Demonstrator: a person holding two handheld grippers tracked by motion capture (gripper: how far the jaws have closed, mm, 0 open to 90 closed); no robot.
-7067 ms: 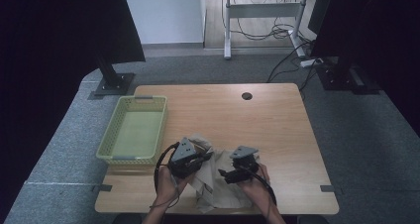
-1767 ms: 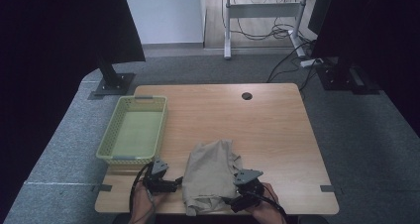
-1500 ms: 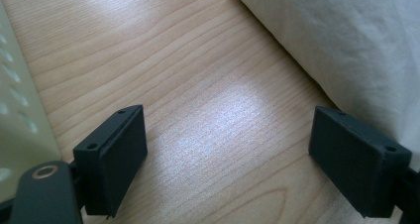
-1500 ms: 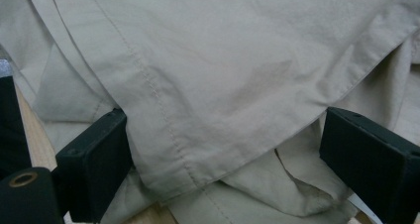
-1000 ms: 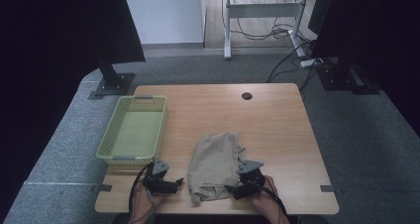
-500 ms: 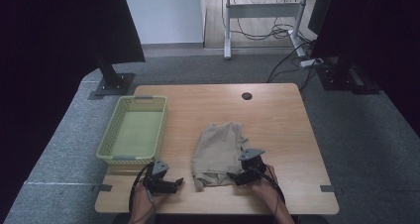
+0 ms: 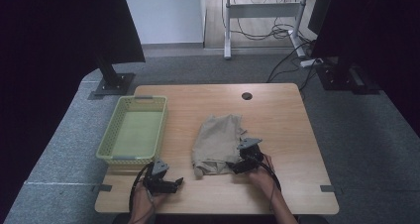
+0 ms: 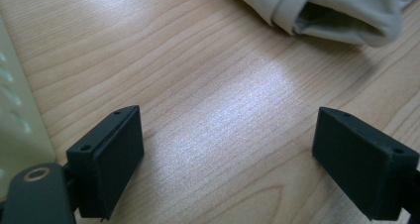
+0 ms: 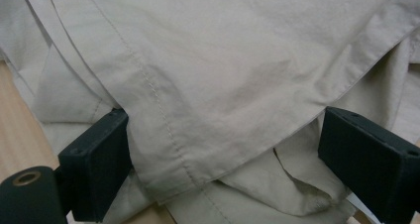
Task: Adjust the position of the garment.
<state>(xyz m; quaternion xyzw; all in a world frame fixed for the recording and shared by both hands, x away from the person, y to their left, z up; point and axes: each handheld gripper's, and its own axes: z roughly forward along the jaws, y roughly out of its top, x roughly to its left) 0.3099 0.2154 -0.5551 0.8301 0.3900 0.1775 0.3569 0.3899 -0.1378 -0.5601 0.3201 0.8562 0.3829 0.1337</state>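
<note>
A crumpled beige garment [image 7: 218, 142] lies on the wooden table [image 7: 277, 115], right of centre. My right gripper [image 7: 232, 167] is at its near right corner. In the right gripper view the jaws stand wide apart, with a stitched fold of the garment [image 9: 208, 60] lying between them and over the lower layers; the pads do not press it. My left gripper [image 7: 179, 183] rests near the table's front edge, left of the garment and apart from it. Its jaws are open over bare wood [image 8: 228, 159], and the garment's hem [image 8: 337, 6] lies beyond them.
A pale green mesh basket [image 7: 132, 157] stands on the table's left side, and its wall [image 8: 15, 120] is close beside my left gripper. A cable hole [image 7: 246, 95] sits near the far edge. Dark screens on stands flank the table.
The garment has slid away from the person and bunched narrower, and the right gripper has gone forward with it. The left gripper has stayed put.
</note>
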